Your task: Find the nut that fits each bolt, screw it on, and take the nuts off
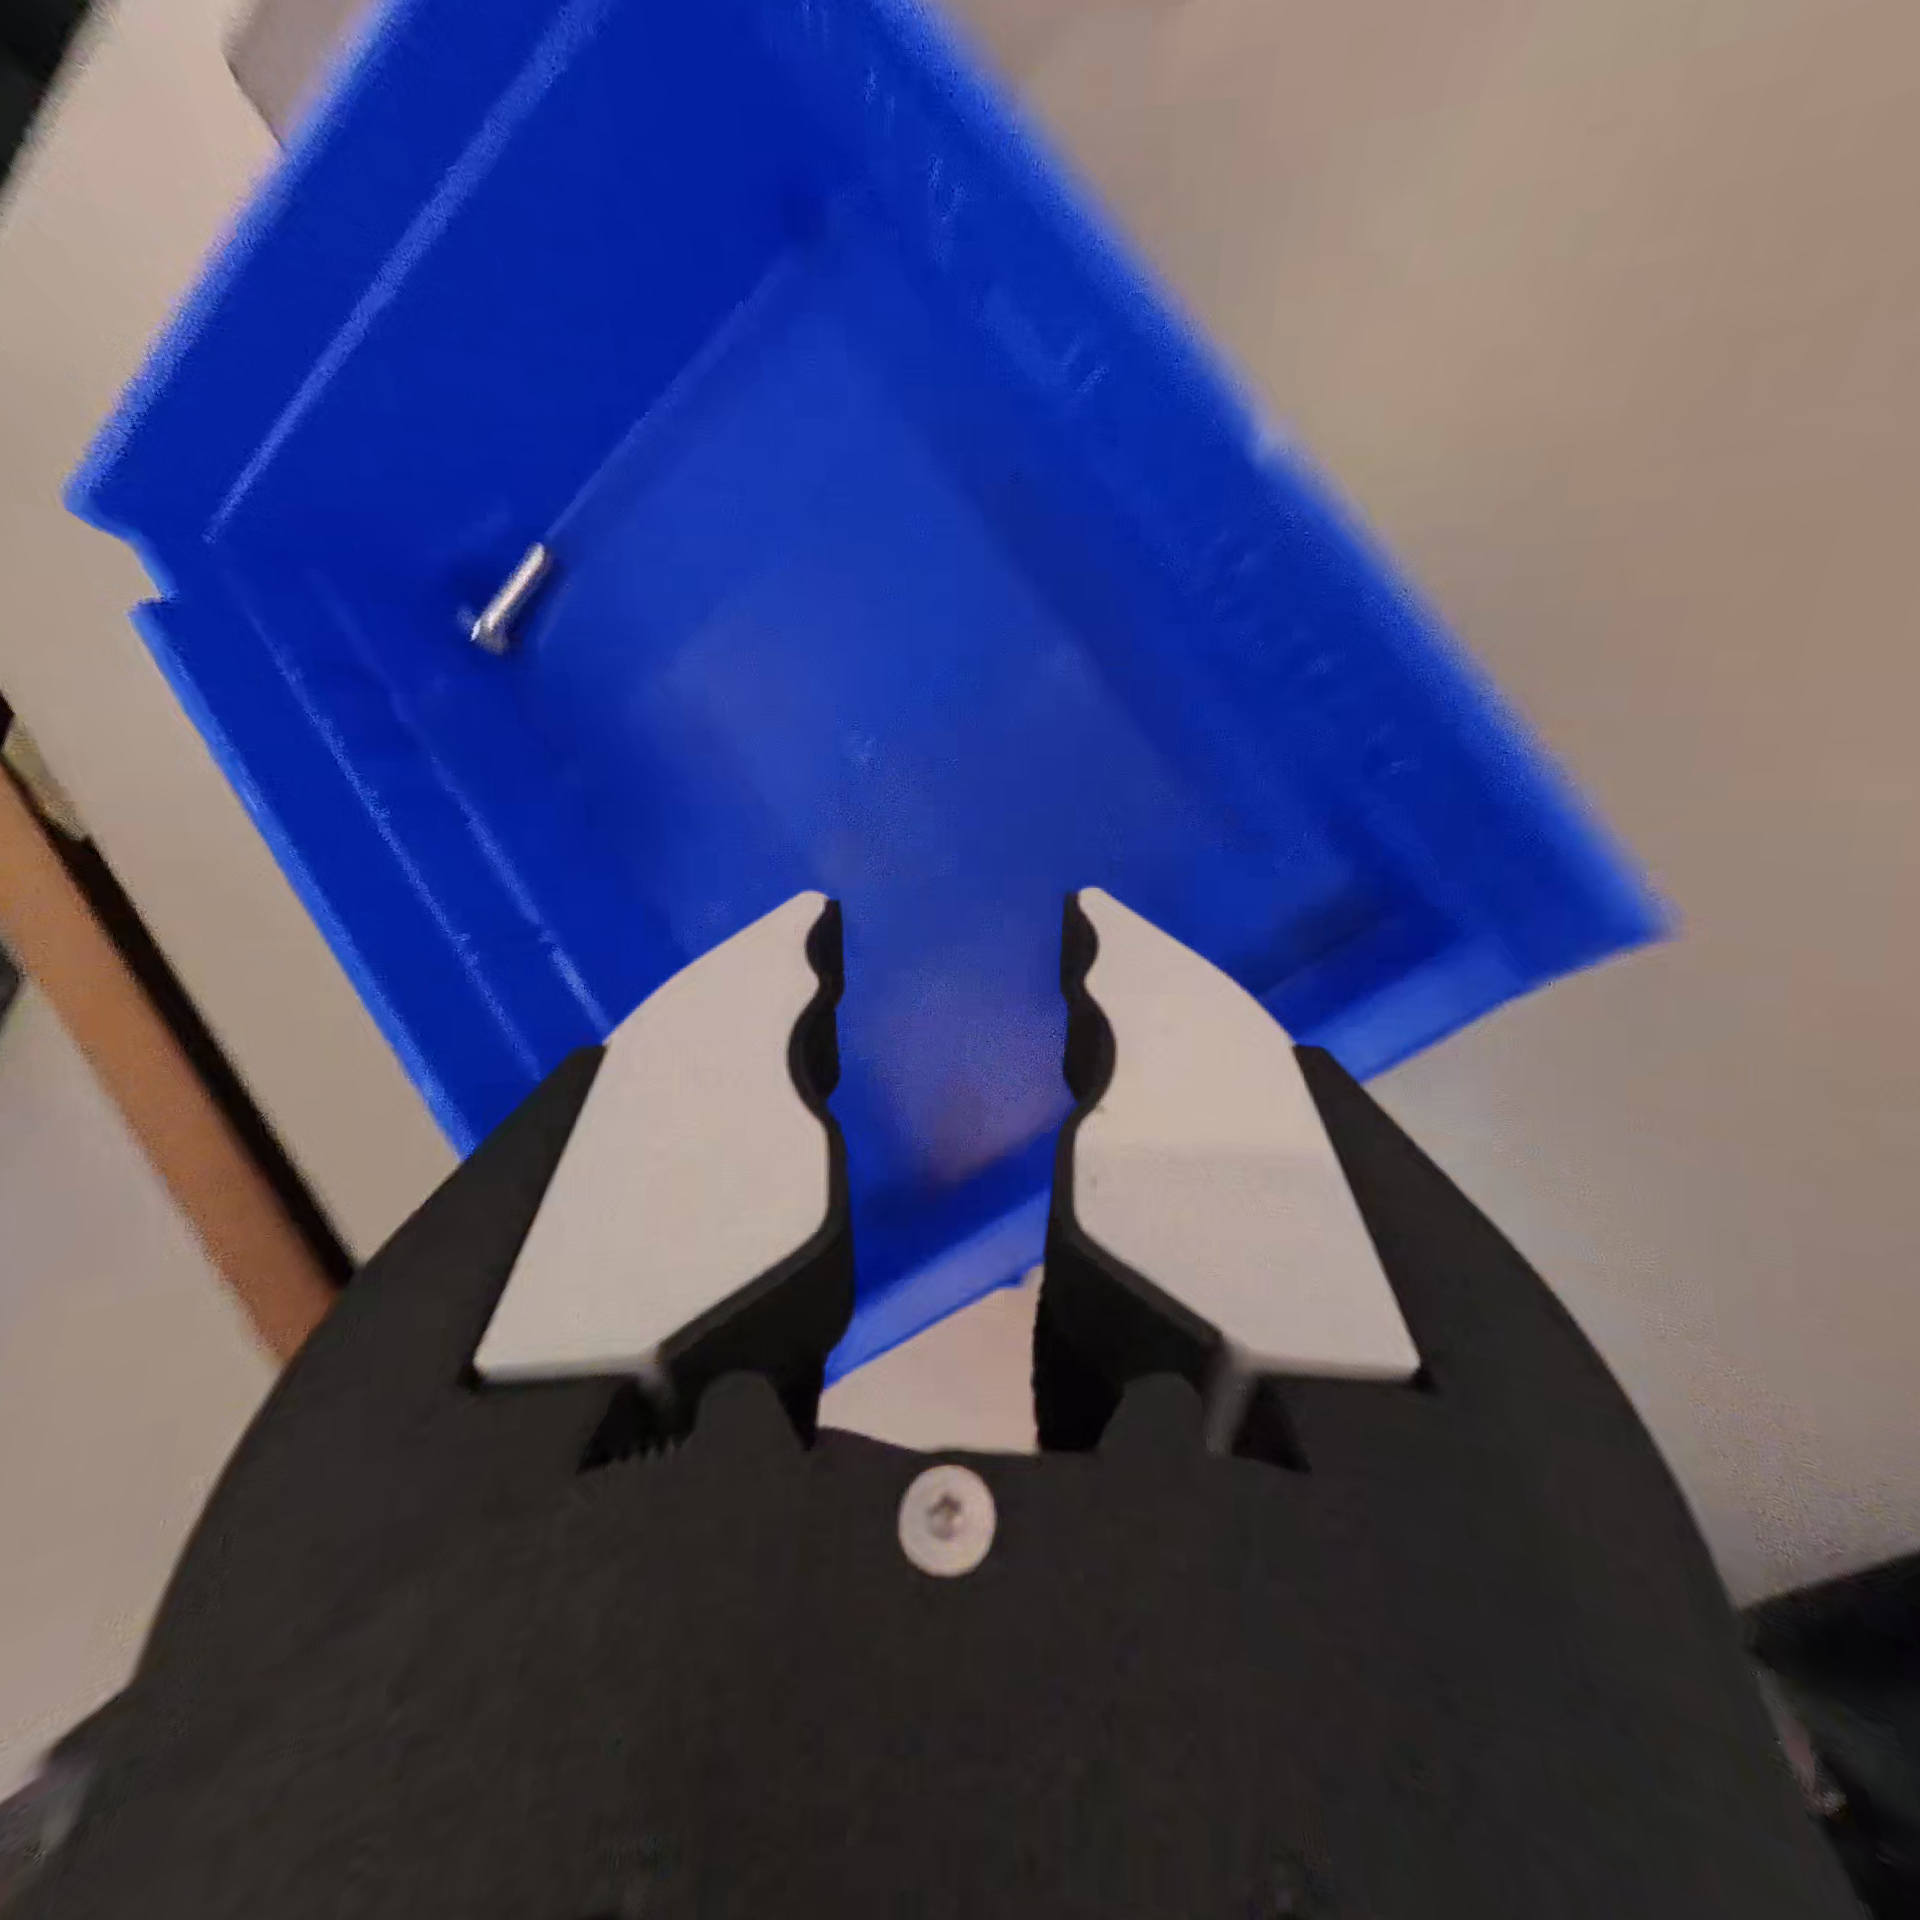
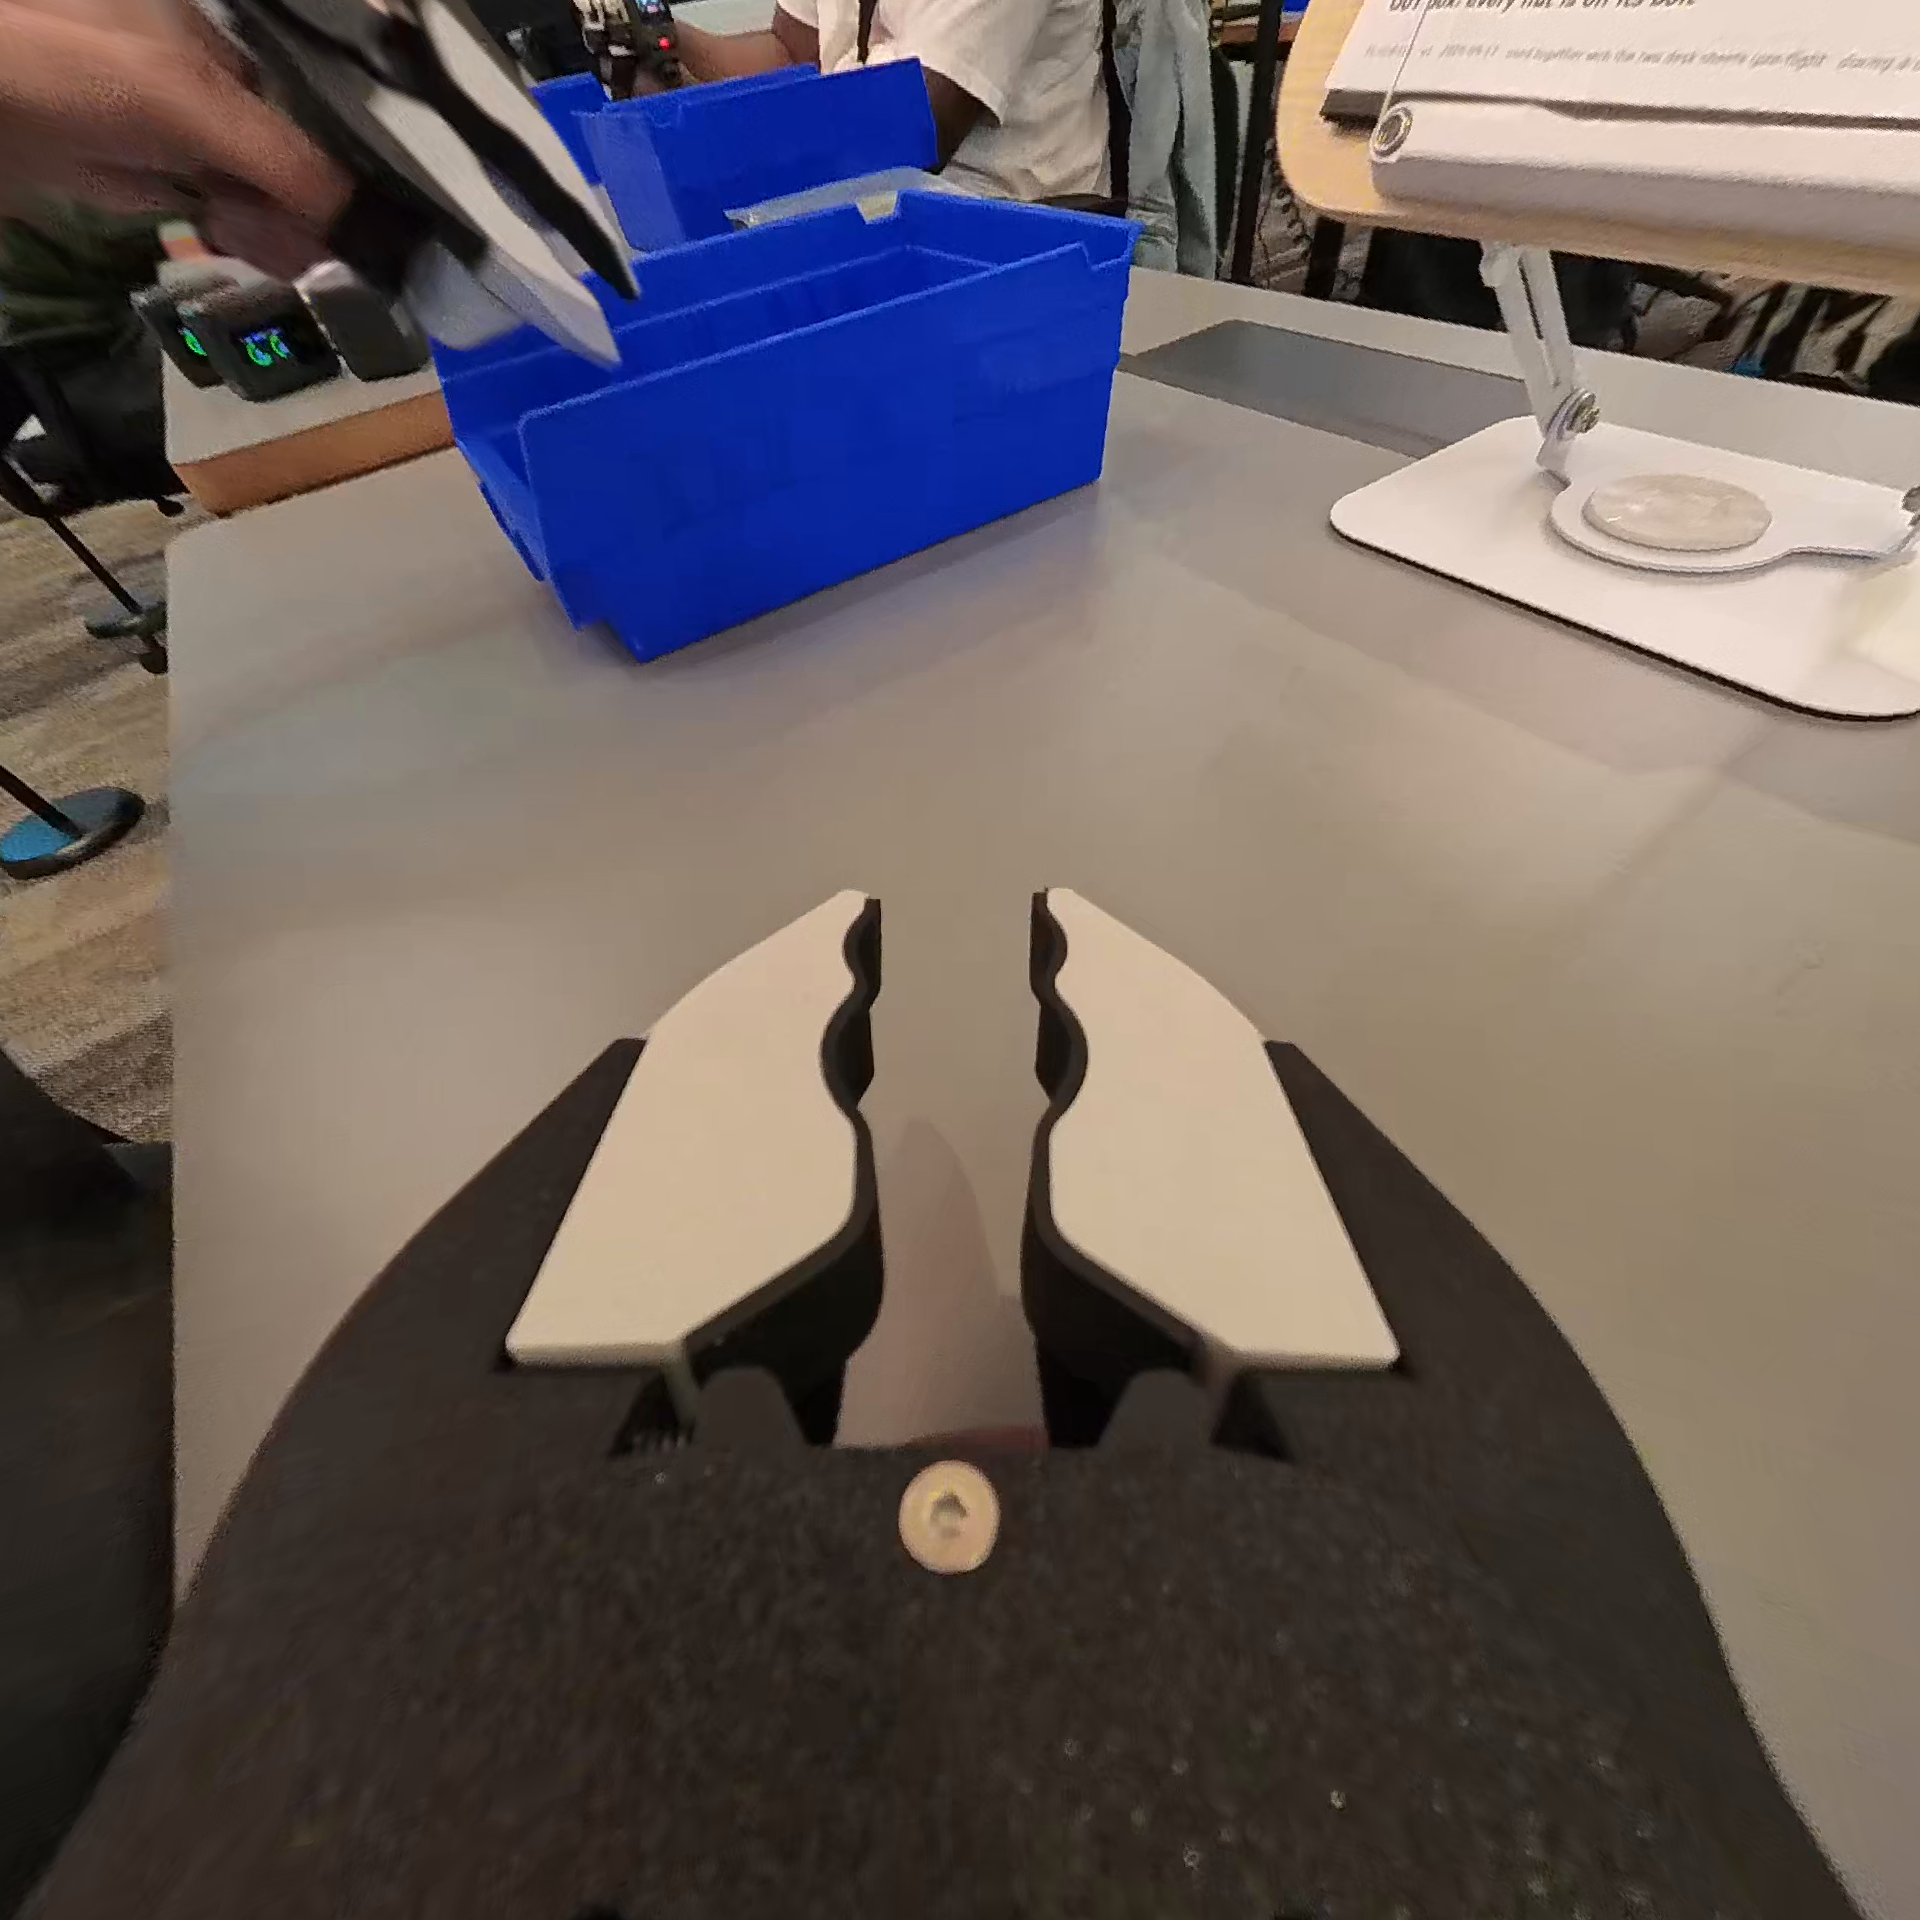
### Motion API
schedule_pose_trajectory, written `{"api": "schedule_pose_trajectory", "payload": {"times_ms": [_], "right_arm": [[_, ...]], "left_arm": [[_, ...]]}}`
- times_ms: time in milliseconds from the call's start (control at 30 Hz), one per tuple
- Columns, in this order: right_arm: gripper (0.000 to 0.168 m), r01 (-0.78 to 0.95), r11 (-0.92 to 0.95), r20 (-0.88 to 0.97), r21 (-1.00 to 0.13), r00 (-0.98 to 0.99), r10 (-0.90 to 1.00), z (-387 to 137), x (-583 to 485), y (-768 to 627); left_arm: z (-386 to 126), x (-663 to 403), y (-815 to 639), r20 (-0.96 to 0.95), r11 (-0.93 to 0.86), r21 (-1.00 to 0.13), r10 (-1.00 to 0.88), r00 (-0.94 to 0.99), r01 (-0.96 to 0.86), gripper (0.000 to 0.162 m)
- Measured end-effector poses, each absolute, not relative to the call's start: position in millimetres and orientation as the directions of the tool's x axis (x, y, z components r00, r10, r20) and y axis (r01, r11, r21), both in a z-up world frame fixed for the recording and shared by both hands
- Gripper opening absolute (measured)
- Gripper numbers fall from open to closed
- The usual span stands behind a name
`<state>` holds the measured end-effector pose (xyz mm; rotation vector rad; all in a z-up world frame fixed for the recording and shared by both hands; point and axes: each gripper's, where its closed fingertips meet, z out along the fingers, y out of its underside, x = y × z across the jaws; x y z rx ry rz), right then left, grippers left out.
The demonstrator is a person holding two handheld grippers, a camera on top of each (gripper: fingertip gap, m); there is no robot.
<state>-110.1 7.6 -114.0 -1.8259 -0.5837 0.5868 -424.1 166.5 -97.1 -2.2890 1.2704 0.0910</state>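
Left wrist view: the left gripper [image 1: 948,914] hangs over the blue bin [image 1: 1039,343], its jaws spread with nothing between them.
Bolt: one small bolt [image 1: 509,611] lies on the bin floor against the far-left wall, well apart from the fingertips; the picture is blurred, so its thread size cannot be told.
Nuts: none visible in this view.
Right wrist view: the right gripper [image 2: 956,914] sits low over the grey table [image 2: 1351,883], jaws spread and empty, well apart from the bin [image 2: 810,488].
Other tool: the left gripper [image 2: 582,312] shows top left, held in a hand [image 2: 156,156], tips just above the bin rim.
Background: a second blue bin [image 2: 748,135] behind the first, a white stand [image 2: 1621,582] at right.
Step in hand: likely reaching into the bin to fetch the bolt; no pairing has begun.
Next move calls for: steering the left tips down and left to the bolt, straddling its shank, then pinching; being small and against the wall, it may slip.
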Motion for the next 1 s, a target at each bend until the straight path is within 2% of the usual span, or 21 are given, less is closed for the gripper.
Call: {"api": "schedule_pose_trajectory", "payload": {"times_ms": [200,267,367,500,600,733,867,1000], "right_arm": [[0.027,0.081,-0.3,-0.14,-0.95,0.752,0.645,-109,-106,5],[0.026,0.075,-0.301,-0.145,-0.951,0.749,0.646,-108,-105,4],[0.026,0.068,-0.3,-0.15,-0.952,0.75,0.644,-106,-103,3],[0.026,0.074,-0.301,-0.146,-0.951,0.751,0.645,-106,-102,3],[0.025,0.081,-0.301,-0.14,-0.95,0.751,0.645,-107,-103,3],[0.025,0.083,-0.309,-0.146,-0.947,0.747,0.648,-108,-105,4],[0.025,0.095,-0.307,-0.136,-0.947,0.746,0.652,-108,-108,4],[0.025,0.103,-0.297,-0.122,-0.949,0.75,0.65,-104,-107,4]], "left_arm": [[-159,-476,204,-0.287,-0.388,0.19,-0.9,0.327,-0.902,0.038],[-170,-491,211,-0.259,-0.363,0.32,-0.922,0.288,-0.875,0.037],[-173,-502,222,-0.247,-0.337,0.413,-0.936,0.252,-0.846,0.037],[-183,-505,223,-0.2,-0.296,0.468,-0.953,0.226,-0.833,0.037],[-187,-509,230,-0.231,-0.277,0.495,-0.956,0.183,-0.824,0.016],[-187,-509,233,-0.263,-0.27,0.49,-0.952,0.155,-0.829,0.015],[-174,-497,225,-0.249,-0.292,0.354,-0.945,0.212,-0.889,0.014],[-126,-450,202,-0.194,-0.271,0.03,-0.946,0.261,-0.962,0.014]]}}
